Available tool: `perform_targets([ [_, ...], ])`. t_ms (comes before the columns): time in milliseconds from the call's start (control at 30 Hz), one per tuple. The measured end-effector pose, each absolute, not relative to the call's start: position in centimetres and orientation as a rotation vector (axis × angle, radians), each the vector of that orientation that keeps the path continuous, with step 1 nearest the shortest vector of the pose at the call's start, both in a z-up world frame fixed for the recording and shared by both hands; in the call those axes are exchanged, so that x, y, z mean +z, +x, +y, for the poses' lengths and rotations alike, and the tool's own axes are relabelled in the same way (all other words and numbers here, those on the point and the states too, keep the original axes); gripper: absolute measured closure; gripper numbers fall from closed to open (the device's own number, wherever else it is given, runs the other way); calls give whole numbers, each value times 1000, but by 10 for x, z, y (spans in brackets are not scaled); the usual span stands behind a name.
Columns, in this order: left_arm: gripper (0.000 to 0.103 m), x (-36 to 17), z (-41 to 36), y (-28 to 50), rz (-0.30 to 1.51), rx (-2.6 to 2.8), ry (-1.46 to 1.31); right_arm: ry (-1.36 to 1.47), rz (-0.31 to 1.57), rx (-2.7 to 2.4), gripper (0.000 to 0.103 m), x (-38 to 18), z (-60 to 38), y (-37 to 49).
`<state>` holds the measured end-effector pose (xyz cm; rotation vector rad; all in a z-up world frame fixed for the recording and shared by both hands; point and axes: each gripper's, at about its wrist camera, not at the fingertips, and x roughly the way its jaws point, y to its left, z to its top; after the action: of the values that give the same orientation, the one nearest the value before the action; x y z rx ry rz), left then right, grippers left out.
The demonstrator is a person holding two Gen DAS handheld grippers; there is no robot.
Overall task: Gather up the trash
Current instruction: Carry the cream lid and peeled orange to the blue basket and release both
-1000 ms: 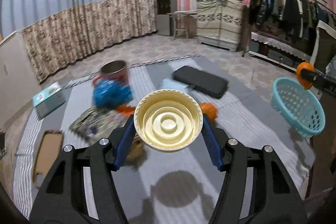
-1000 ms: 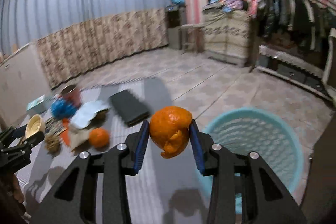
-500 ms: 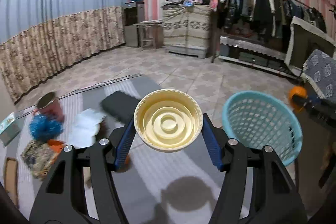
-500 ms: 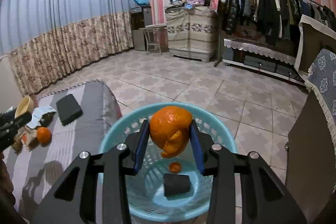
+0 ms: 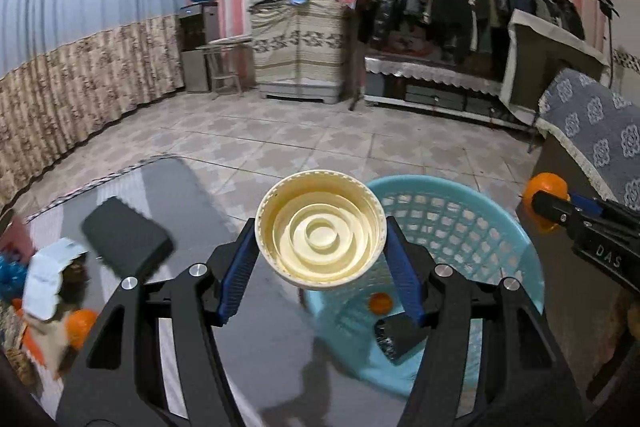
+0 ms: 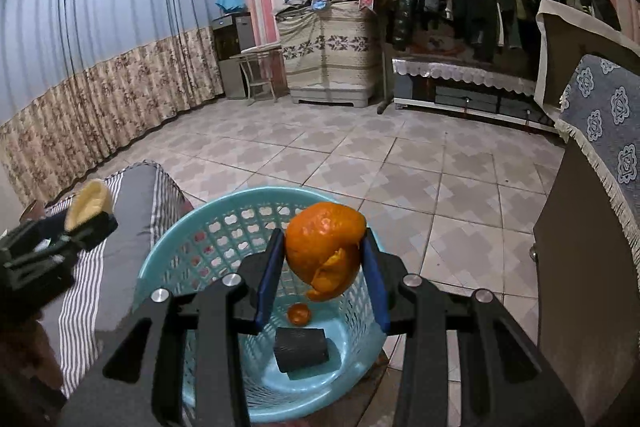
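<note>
Holding trash at the basket

Orange peel [image 6: 324, 251] pinched in my right gripper [image 6: 323, 275], fingers closed on it, directly over the blue basket [image 6: 168, 251]. Left gripper [image 5: 320, 267] clamps a cream plastic lid [image 5: 320, 227], at the basket's near-left rim. Basket already holds a small orange scrap [image 6: 299, 314] and a dark block [image 6: 301, 349].

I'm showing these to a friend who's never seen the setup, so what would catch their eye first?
Most striking is the orange peel pinched in the right gripper, directly above the turquoise laundry-style basket. Next is the cream plastic lid clamped in the left gripper, beside the basket's rim. At the basket's bottom lie a small orange scrap and a dark block.
</note>
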<state>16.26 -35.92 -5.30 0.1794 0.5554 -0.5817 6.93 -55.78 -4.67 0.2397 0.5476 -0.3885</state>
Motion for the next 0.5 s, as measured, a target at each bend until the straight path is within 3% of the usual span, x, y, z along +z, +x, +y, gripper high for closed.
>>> perform_targets([
  [367,42,-70,-404,186,588,-646,242,264,576,-389,64,-55,-560,80],
  [500,20,-60,-394,188,558,-597,227,266,578,-389,64,-55,-560,81],
])
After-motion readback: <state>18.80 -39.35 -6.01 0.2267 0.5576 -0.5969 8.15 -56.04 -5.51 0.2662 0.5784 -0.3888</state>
